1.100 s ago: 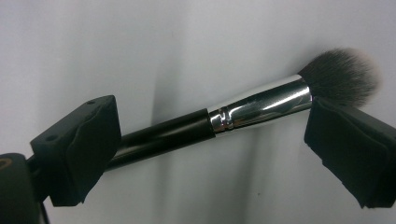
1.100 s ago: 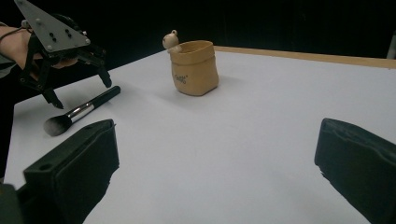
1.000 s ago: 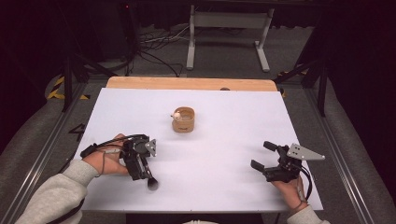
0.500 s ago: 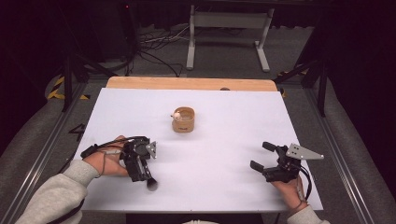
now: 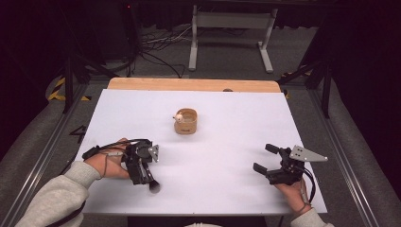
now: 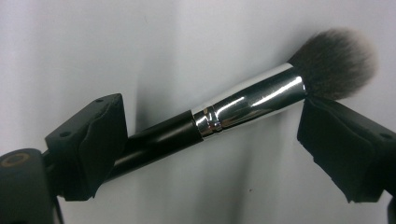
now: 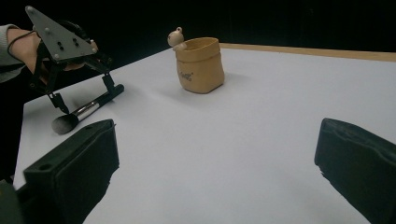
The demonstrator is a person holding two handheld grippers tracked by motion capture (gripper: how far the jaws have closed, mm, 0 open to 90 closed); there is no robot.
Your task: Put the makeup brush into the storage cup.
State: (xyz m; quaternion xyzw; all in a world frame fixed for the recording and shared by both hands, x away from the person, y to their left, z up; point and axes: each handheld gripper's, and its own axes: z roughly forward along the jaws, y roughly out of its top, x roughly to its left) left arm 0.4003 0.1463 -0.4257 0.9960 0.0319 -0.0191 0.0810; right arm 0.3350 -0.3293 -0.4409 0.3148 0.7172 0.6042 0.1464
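Left gripper [image 5: 144,176], near edge of the table, pointing down over a makeup brush [image 6: 243,105]. Jaws spread, one each side of the brush, and they have just been closing in a little. Brush lies flat on the white table [image 5: 227,142], crossing the gap at a slant. In the left gripper view the left jaw sits against the black handle, the right jaw just below the silver ferrule and the bristle head; whether either pad presses on it I cannot tell, looks like a loose straddle, not a pinch. Bristle end pokes out past the jaws toward the near edge, dark tuft visible in the high view [image 5: 154,187].

Right gripper [image 5: 265,160], also near edge, right side, well apart from the left. Jaws spread wide, nothing between them, bare table ahead. Grey three-cornered plate on top.

Farther out, past both sets of fingers and about midway between them: a small tan pouch-shaped holder [image 5: 186,121], upright, with a little bear figure [image 7: 176,37] at its rim. Well apart from both grippers and the brush.

Beyond that, a wooden strip [image 5: 189,84] along the far table edge.
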